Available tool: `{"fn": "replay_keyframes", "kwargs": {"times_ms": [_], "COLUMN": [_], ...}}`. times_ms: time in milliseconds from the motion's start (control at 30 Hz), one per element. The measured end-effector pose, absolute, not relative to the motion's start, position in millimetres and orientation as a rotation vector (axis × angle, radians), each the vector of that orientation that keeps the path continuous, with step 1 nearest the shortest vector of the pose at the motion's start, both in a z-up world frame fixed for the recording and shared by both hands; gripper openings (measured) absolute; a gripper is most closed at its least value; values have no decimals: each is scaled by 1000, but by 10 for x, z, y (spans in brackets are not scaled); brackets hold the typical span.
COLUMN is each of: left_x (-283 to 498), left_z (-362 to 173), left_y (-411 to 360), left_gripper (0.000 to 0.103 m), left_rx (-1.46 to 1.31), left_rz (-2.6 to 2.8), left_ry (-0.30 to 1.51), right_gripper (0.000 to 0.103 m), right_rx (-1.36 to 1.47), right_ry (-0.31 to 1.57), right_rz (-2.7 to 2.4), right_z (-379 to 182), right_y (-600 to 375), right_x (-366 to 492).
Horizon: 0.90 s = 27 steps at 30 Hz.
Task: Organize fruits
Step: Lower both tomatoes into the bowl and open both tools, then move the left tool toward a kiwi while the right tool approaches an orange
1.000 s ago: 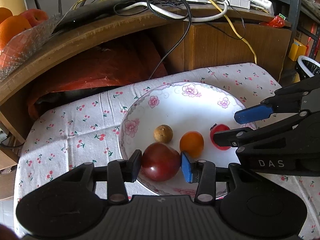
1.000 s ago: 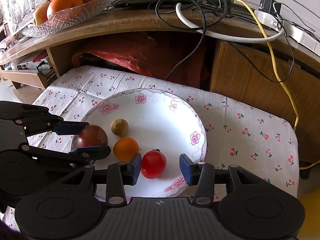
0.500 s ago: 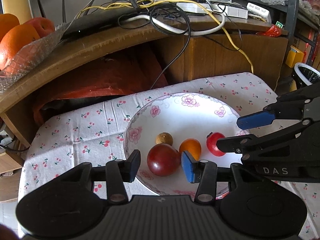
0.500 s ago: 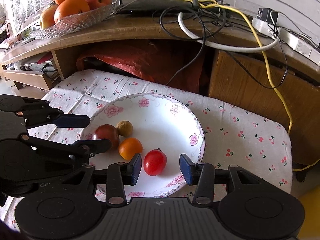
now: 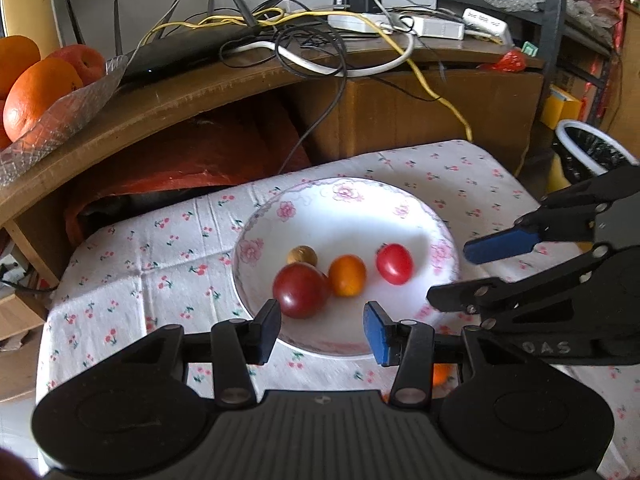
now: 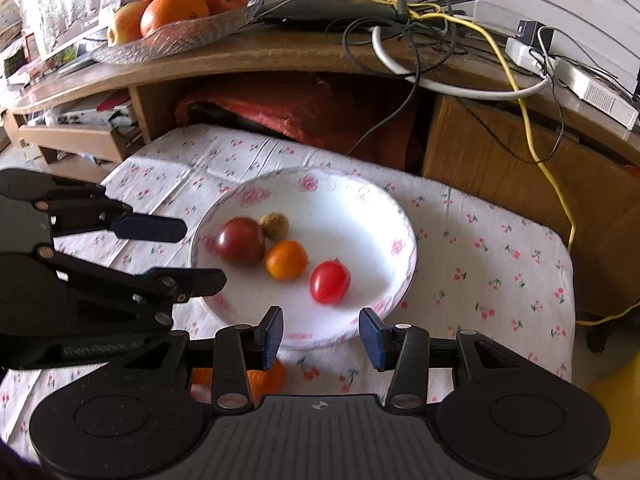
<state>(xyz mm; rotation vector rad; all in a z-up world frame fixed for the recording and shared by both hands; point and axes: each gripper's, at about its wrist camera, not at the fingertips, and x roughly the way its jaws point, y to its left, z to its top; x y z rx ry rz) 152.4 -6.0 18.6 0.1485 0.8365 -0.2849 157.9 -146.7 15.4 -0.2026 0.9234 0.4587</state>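
We found four small fruits lying on the flowered plate (image 5: 440,236) in the middle of the cloth-covered counter (image 5: 140,264), and both hand-held grippers hung over its near edge with jaws spread and nothing between them. The left hand-held gripper (image 5: 320,326) pointed straight at the dark red fruit (image 5: 300,289), which lay just beyond its fingertips at the plate's near-left rim, with the little brown fruit (image 5: 302,255) touching it behind. The right hand-held gripper (image 6: 320,332) faced the bright red tomato (image 6: 329,282), whose long axis ran slantwise towards the plate's far-right rim. The orange fruit (image 6: 286,259) sat between the two, about equally near either side. We judged that each gripper was lined up on its own nearest fruit. Another orange thing (image 6: 264,378) showed off the plate near the counter's near edge, mostly hidden.
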Motion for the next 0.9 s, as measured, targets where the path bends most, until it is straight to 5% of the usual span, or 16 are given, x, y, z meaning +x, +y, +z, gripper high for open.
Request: {"fn": "replay_keyframes", "kwargs": {"times_ms": [900], "left_x": [795], "left_z": [-201], "left_y": [21], "left_gripper": [53], "left_rx": [353], "left_rz": [-501], "left_ry": [947], "right_gripper": [40], "right_rx": [-230], "right_ry": [999], "right_rz": [552], "right_z": [28], "right_y": [-1391], "right_x": [1271]}}
